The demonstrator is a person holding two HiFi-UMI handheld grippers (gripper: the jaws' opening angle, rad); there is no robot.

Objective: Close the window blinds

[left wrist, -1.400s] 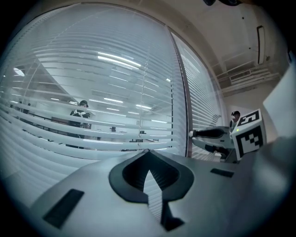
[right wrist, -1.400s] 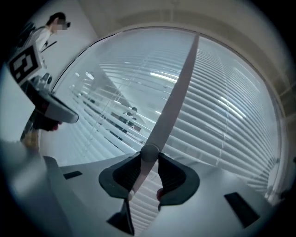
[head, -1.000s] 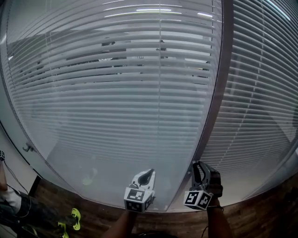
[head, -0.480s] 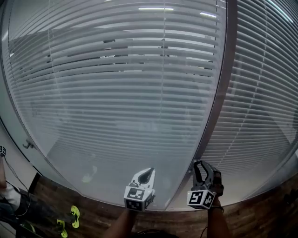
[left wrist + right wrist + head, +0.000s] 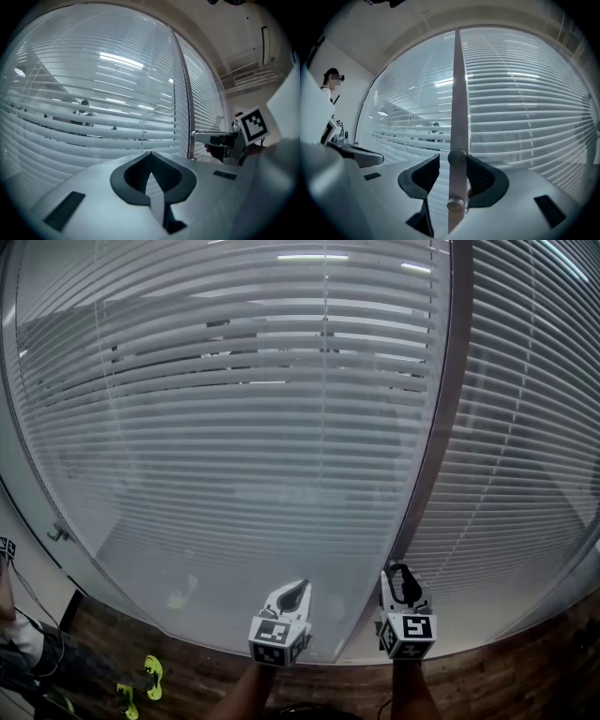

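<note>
White blinds (image 5: 234, 427): horizontal slats behind glass fill two panes straight ahead. Gaps between the upper slats of the left pane show dark shapes beyond.
Post (image 5: 433, 456): a grey upright strip of frame stands between the two panes.
Knob (image 5: 457, 157): small, round and grey, it sits low on the post, with a second knob (image 5: 455, 205) just beneath it.
Markings: each gripper carries a cube (image 5: 274, 641) printed with black-and-white square patterns.
Left gripper (image 5: 298, 585): it points level at the left pane, close to the glass. Its jaw tips are pressed together with nothing between them. A bare forearm reaches it from the bottom edge.
Right gripper (image 5: 401, 570): it points level at the post, its cube face square to the head camera. Its jaws have just been opening and now stand apart, released, one on each side of the knob. The left jaw is clear of the knob; the right jaw is just beside it, contact unclear.
Person (image 5: 329, 89): someone stands at the far left of the right gripper view, by a pale wall.
Floor (image 5: 525, 681): dark wood planks lie below the window.
</note>
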